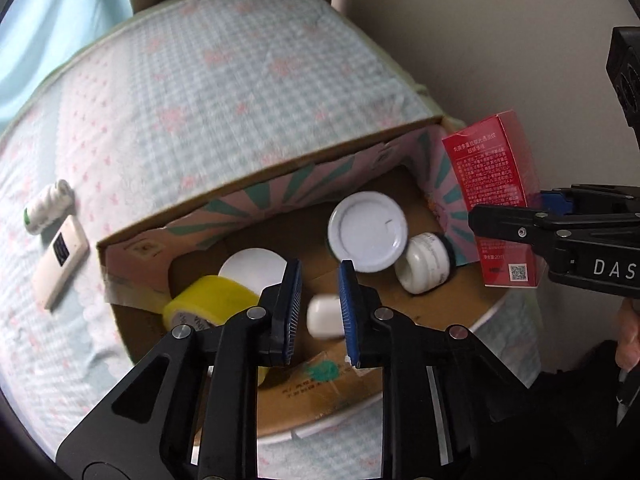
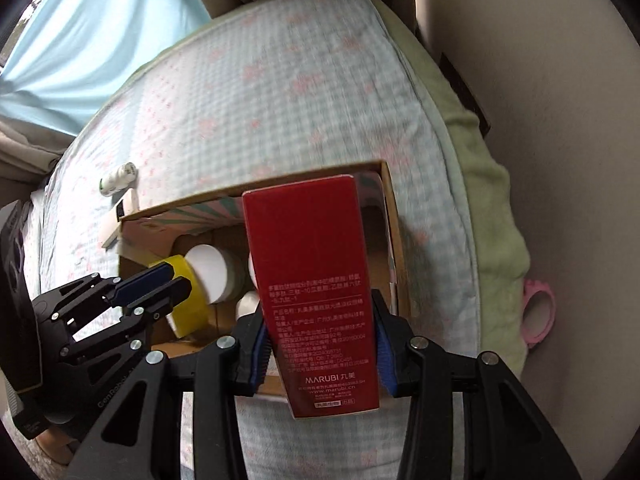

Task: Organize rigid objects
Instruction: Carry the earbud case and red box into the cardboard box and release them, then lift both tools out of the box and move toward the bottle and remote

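Over open cardboard box (image 2: 394, 240) on bed (image 1: 240, 80): right gripper (image 2: 322, 354) clamped on upright red carton (image 2: 312, 280), poised for lowering inside. Left gripper (image 1: 320, 304) nearly closed, empty, above small white case (image 1: 322, 316), yellow tape roll (image 1: 208, 308) and jars gathered within.

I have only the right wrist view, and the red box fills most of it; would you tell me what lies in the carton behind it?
Observer: A round white-lidded jar sits in the cardboard carton.
Operator: Thank you; is anything beside it?
Observer: A small white jar lies on its side just right of it, toward your red box.
Operator: Does the box show anything on that side?
Observer: A QR code near its lower end.
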Tool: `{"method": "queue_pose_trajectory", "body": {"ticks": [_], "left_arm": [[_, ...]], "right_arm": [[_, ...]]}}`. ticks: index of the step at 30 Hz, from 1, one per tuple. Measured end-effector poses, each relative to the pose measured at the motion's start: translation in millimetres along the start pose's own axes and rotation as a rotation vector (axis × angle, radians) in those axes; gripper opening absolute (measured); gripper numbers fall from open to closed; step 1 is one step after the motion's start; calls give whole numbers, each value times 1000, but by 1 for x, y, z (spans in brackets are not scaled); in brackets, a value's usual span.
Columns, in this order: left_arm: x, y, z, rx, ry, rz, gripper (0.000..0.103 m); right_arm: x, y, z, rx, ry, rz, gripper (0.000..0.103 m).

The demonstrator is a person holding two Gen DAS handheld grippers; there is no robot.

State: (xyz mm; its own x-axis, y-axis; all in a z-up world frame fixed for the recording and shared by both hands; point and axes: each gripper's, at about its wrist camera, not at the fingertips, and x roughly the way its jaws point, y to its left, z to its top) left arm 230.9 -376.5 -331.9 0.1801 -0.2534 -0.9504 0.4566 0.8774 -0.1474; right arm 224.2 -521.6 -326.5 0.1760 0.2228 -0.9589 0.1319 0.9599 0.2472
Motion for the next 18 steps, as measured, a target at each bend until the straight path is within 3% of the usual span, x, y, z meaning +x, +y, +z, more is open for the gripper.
{"method": "queue_pose_trajectory", "body": {"ticks": [6,8,9,10,11,12,14,15,18], "left_arm": [[21,2,-13,-7,74,37,18],[21,2,-15,-8,81,38,22],[19,0,-15,1,75,40,41],[20,0,-15,9,71,48,97],[18,-1,-16,14,58,59,97],[18,-1,-17,23,56,66,103],[19,0,-17,25,52,71,103],[21,1,-17,25,60,73,103],[23,4,-17,20,69,74,103]], "right_arm": [[32,-15,1,81,55,82,41],[30,-18,2,93,18,72,50],[27,-19,4,102,-6,63,72],[24,-20,6,116,-21,119,89],[24,-19,7,126,-17,155,101],[22,-17,8,122,-15,135,103],[18,-8,10,60,-33,23,103],[16,-7,9,48,-48,23,103],[19,-17,7,128,-37,127,103]]}}
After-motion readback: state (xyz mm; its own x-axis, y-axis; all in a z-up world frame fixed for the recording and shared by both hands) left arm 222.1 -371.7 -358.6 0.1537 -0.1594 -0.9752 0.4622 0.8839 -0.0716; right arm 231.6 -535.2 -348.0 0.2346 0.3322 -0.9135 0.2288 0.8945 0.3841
